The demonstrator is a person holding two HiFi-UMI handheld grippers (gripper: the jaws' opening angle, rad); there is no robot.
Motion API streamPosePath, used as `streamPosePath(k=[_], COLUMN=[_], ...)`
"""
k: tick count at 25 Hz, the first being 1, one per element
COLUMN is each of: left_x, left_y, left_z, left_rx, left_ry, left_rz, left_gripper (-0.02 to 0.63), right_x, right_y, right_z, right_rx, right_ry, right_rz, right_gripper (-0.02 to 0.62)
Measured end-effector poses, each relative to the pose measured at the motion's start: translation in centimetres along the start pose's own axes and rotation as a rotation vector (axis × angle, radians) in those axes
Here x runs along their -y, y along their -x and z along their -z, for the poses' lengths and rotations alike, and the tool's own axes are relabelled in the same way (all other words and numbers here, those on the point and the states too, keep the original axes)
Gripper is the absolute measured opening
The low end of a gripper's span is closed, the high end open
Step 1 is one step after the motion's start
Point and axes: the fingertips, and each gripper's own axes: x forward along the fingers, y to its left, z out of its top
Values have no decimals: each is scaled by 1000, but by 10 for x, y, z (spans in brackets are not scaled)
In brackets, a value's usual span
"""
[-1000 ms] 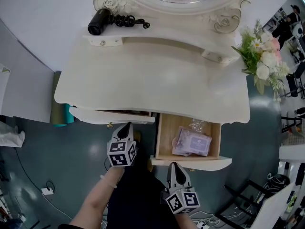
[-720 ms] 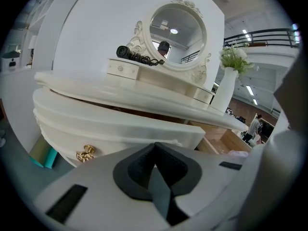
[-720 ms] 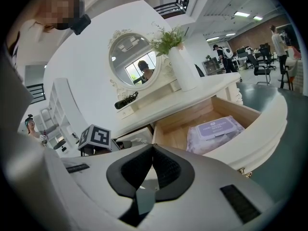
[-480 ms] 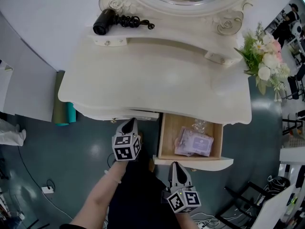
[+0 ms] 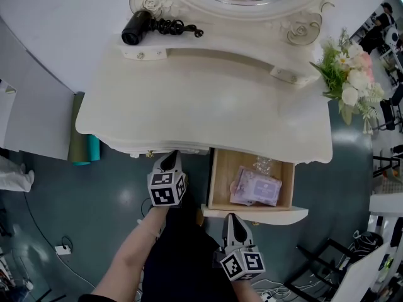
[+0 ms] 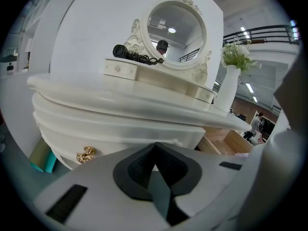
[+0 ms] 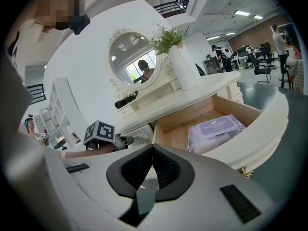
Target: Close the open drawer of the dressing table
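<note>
Left gripper point(image 5: 170, 158): jaws pressed together, nothing between them. Its tip sat right at the front of the left drawer point(image 6: 110, 136), which was pushed in under the top of the dressing table point(image 5: 208, 112); actual contact not clear. That drawer's gold knob point(image 6: 85, 154) lay ahead and to the left of the jaws. Right gripper point(image 5: 230, 219): jaws likewise tight together and empty, tip just short of the white front panel of the open drawer point(image 5: 277, 215), near the panel's left end, not visibly touching. The drawer stood pulled well out, ahead and to the right of the right gripper, wooden inside exposed. In it a purple pack of wipes point(image 5: 255, 187) lay flat, with a clear crinkled bag point(image 5: 261, 164) beyond it toward the back. Left gripper sat to the left of the right one and farther forward. Far ahead of both, on the raised shelf: black hair dryer point(image 5: 135, 27) with coiled cord, off to the left; oval mirror point(image 6: 175, 32) behind it; vase of flowers point(image 5: 349, 74) far right.
</note>
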Motion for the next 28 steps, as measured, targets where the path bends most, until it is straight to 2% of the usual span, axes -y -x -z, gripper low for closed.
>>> streamPosePath(k=[18, 28], left_x=[-2, -4], left_y=[-20, -19], left_z=[-16, -13], left_rx=[22, 10], left_ry=[-33, -37], left_rz=[15, 21], left_gripper=[31, 29], right_x=[-1, -1], right_y=[-1, -3], right_z=[1, -2], right_rx=[2, 8], right_ry=[2, 3], right_rz=[11, 11], right_gripper=[0, -2])
